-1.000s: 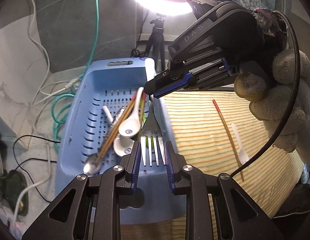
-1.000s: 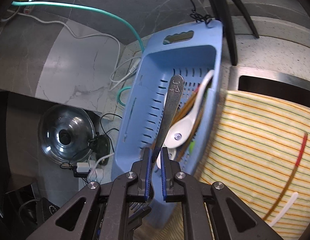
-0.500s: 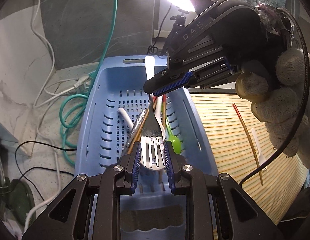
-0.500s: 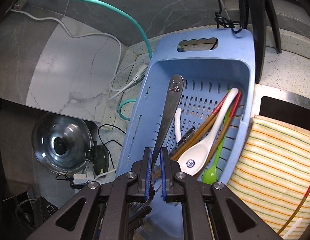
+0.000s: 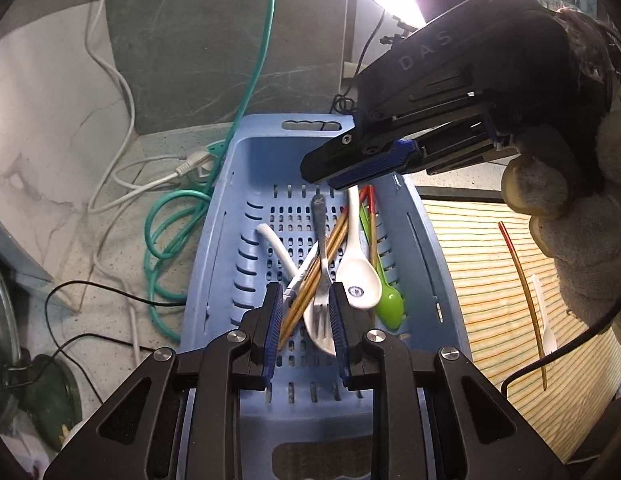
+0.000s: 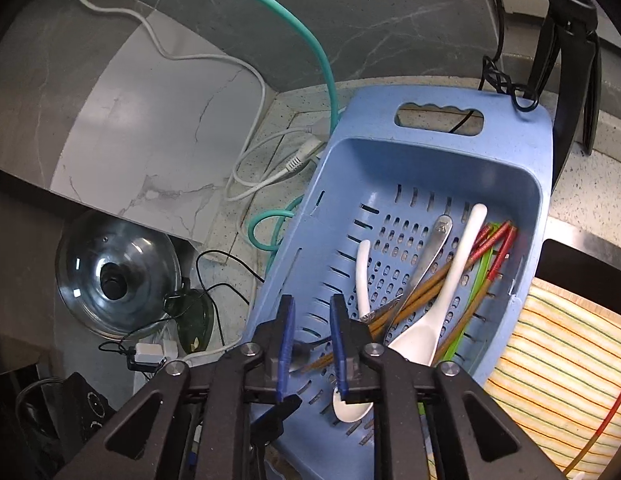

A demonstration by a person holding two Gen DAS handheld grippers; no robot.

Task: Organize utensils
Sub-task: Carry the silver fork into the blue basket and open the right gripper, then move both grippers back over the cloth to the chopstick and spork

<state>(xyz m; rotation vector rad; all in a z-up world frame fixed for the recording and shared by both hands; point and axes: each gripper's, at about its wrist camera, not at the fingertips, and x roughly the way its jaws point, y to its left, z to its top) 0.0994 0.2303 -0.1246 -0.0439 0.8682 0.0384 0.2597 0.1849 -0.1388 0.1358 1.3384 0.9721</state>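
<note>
A blue slotted basket (image 5: 230, 240) (image 6: 338, 184) holds a metal fork (image 5: 320, 240) (image 6: 432, 248), white spoons (image 5: 356, 276) (image 6: 450, 280), brown chopsticks (image 5: 330, 256) (image 6: 434, 292) and a green spoon (image 5: 390, 304). The fork lies loose on the pile. My left gripper (image 5: 303, 320) is open over the basket's near end, its fingers on either side of the fork's tines. My right gripper (image 6: 312, 344) is open and empty above the basket; it also shows in the left wrist view (image 5: 350, 168).
A striped mat (image 5: 490, 280) (image 6: 558, 360) right of the basket carries a red-tipped chopstick (image 5: 522, 288) and a white plastic fork (image 5: 544, 312). Green and white cables (image 5: 170, 216) lie left of the basket. A glass pot lid (image 6: 114, 276) sits lower left.
Both grippers held the fork over the basket; both have opened and the fork has dropped onto the utensils in the basket. Both grippers moved from the mat side to above the basket.
</note>
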